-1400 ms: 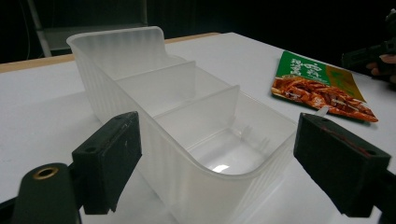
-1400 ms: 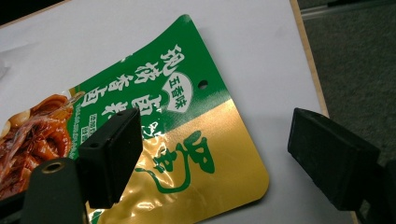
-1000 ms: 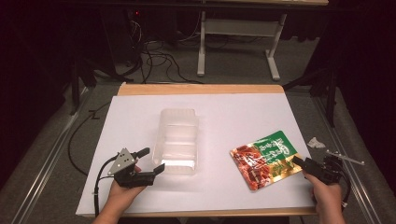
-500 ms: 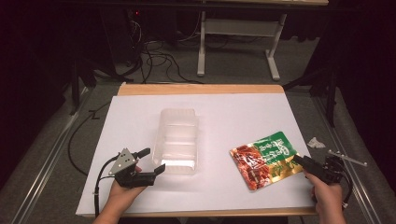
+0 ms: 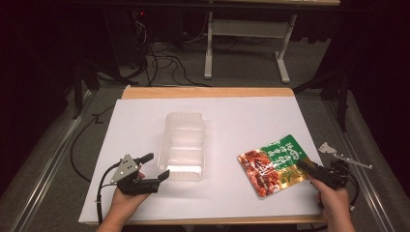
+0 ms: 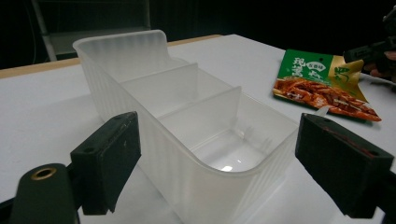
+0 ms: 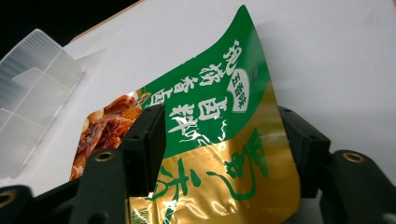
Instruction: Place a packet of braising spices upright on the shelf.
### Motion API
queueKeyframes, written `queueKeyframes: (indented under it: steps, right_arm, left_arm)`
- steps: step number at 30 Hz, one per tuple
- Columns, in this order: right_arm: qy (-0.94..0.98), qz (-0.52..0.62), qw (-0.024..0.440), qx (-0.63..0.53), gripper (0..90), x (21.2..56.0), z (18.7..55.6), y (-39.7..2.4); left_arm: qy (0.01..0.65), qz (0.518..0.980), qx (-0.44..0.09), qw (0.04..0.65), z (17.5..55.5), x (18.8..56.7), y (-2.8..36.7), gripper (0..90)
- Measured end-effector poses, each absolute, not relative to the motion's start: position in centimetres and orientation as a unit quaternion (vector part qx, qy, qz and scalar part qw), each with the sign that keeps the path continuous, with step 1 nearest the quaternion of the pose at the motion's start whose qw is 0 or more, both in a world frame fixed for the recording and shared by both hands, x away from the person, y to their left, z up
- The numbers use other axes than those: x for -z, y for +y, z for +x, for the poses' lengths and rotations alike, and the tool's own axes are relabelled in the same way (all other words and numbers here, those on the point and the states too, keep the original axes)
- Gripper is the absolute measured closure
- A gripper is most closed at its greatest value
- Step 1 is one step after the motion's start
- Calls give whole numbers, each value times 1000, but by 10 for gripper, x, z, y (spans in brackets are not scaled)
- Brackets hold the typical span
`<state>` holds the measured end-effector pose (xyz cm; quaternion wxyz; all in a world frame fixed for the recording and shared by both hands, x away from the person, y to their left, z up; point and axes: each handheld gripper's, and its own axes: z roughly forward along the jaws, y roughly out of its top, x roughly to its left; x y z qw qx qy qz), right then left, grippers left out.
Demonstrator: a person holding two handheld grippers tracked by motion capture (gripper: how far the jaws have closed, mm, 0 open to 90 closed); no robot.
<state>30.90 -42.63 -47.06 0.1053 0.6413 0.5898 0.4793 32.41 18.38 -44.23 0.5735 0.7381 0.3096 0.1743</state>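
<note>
A clear plastic container (image 5: 185,145) with three compartments lies empty along the middle of the white table (image 5: 251,121). My left gripper (image 5: 158,166) is open just off its near left corner, and its jaws frame the container's rounded near end (image 6: 219,172) without touching it. A green, gold and red food packet (image 5: 273,164) lies at the right, face up. My right gripper (image 5: 305,167) is open, with its jaws standing on either side of the packet's gold near corner (image 7: 219,186). That corner curls up off the table. The packet (image 6: 322,79) and the right gripper (image 6: 373,51) also appear beyond the container.
The table's wooden far edge (image 5: 208,92) borders a dark floor with cables and a desk frame (image 5: 246,34). A small white scrap (image 5: 326,146) and a thin metal piece (image 5: 353,162) lie off the table's right edge.
My right gripper has edged slightly left, farther over the packet's corner. The left gripper and the container have stayed put.
</note>
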Motion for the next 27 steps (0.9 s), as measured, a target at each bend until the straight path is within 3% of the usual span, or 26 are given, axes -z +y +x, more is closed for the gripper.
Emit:
queueKeyframes:
  steps: [6, 19, 24, 25, 27]
  right_arm:
    - [587, 654, 90, -469, 266, 475, 314, -424]
    - [580, 661, 53, -473, 279, 478, 315, -424]
    - [589, 658, 63, -465, 410, 478, 314, -424]
    - [585, 653, 55, -478, 466, 478, 313, -425]
    - [595, 644, 33, -480, 470, 480, 315, -424]
  left_arm:
    - [311, 732, -185, 577, 323, 441, 185, 117]
    - [311, 736, -181, 573, 323, 442, 183, 96]
    - [311, 737, -179, 573, 324, 443, 183, 99]
    - [311, 737, -179, 573, 323, 443, 183, 99]
    - [311, 737, -179, 573, 323, 443, 183, 99]
